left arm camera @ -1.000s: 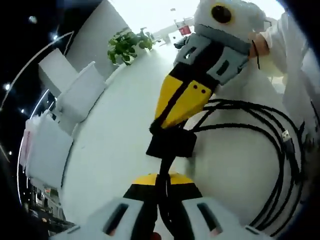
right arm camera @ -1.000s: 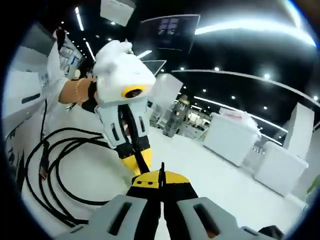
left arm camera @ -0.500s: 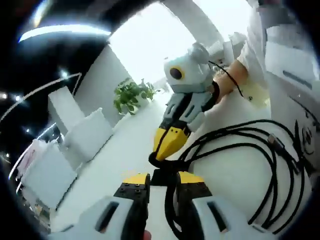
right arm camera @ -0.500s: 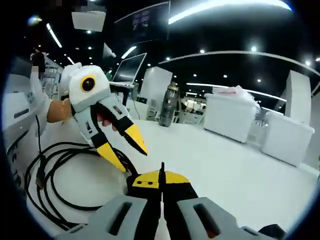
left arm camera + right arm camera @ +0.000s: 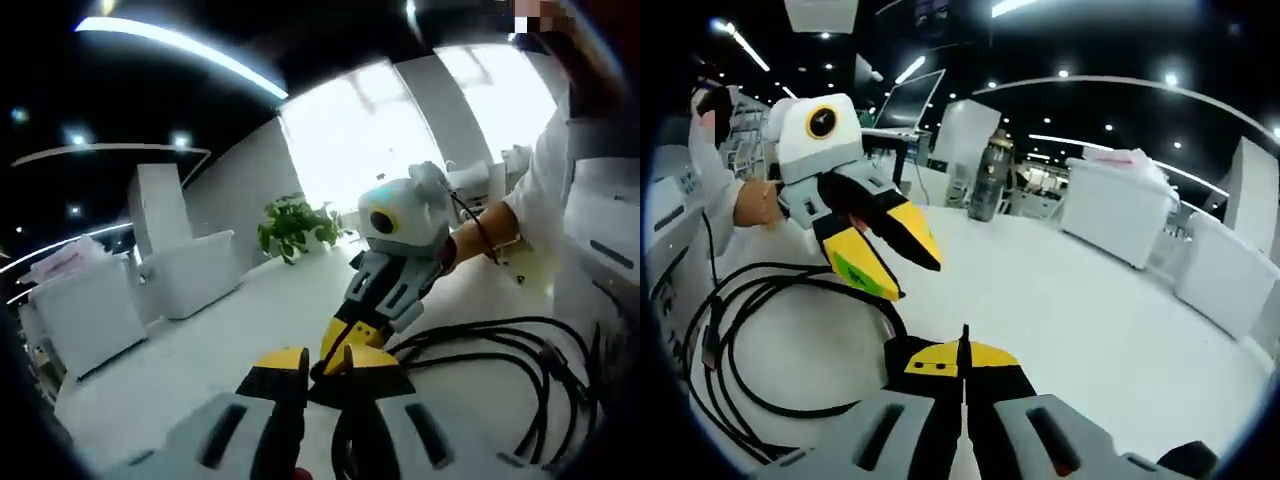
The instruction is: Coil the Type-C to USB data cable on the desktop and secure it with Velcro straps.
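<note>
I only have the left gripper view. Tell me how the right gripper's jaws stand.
Observer: In the right gripper view the right gripper has its jaws shut, tips together.
Operator: Report the left gripper from that side.
Observer: The left gripper is open, nothing between its jaws, near the cable loops.
Operator: Name what stands beyond it.
Observer: A metal bottle stands upright on the white table.

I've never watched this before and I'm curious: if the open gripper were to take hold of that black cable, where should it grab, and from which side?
Probably the bunched strands of the cable beside the shut right gripper, where they lie close and parallel on the table. The open left gripper could come down from above, one jaw on either side of the bundle.
</note>
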### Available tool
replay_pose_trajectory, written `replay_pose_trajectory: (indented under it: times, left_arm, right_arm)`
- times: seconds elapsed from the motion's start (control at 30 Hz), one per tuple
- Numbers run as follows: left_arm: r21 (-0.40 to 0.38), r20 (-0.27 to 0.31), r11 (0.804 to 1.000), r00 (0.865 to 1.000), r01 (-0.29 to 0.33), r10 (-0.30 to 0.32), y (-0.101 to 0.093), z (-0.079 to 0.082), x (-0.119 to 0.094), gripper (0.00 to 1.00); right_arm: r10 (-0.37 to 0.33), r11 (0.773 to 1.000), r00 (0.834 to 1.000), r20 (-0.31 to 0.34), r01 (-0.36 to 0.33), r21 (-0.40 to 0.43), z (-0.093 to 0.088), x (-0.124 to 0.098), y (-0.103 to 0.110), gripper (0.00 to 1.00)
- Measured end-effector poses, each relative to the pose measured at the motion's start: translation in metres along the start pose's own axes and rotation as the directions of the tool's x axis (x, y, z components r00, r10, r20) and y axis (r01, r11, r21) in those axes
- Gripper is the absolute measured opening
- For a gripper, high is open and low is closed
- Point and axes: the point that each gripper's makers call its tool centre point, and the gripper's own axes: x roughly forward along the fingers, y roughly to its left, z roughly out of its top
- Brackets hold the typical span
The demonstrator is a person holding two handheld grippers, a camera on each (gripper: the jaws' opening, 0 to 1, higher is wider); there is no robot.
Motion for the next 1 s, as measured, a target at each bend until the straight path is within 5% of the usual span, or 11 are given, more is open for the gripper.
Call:
replay_pose_trajectory:
  times: [0.2,0.37,0.53,0.67,0.73,0.83,0.97,1.0]
  left_arm:
    - [-0.029,-0.020,0.999,1.000,-0.016,0.016,-0.002,-0.007,0.006,0.13]
    - [0.026,-0.071,0.999,0.996,-0.043,0.045,-0.004,-0.020,0.012,0.13]
    - [0.053,-0.077,0.997,0.996,-0.051,0.055,-0.005,-0.021,0.014,0.12]
    - [0.076,-0.088,0.996,0.994,-0.051,0.058,-0.005,-0.024,0.013,0.08]
    - [0.079,-0.086,0.995,0.994,-0.055,0.062,-0.003,-0.024,0.013,0.09]
    - [0.084,-0.088,0.994,0.994,-0.065,0.072,0.000,-0.025,0.012,0.09]
    - [0.053,-0.084,0.996,0.994,-0.067,0.072,0.000,-0.026,0.011,0.09]
    - [0.051,-0.085,0.996,0.994,-0.068,0.072,0.000,-0.027,0.011,0.09]
  right_arm:
    - [0.051,0.994,0.994,-0.101,-0.060,-0.088,-0.011,0.005,0.006,0.00]
    - [0.054,0.993,0.993,-0.108,-0.065,-0.099,-0.009,0.007,0.007,0.00]
    - [0.022,0.997,0.998,-0.060,-0.026,-0.072,-0.008,0.006,0.003,0.02]
    - [-0.101,0.980,0.993,0.064,0.110,-0.166,0.011,0.000,-0.023,0.07]
    - [-0.024,1.000,0.993,0.111,0.026,-0.011,0.021,-0.001,-0.017,0.05]
    - [0.043,0.992,0.996,0.078,-0.051,0.114,0.014,0.004,-0.011,0.01]
    - [0.067,0.990,0.997,-0.045,-0.061,0.129,-0.022,0.013,-0.012,0.01]
    - [0.057,0.989,0.998,0.018,-0.058,0.135,-0.013,0.010,-0.015,0.01]
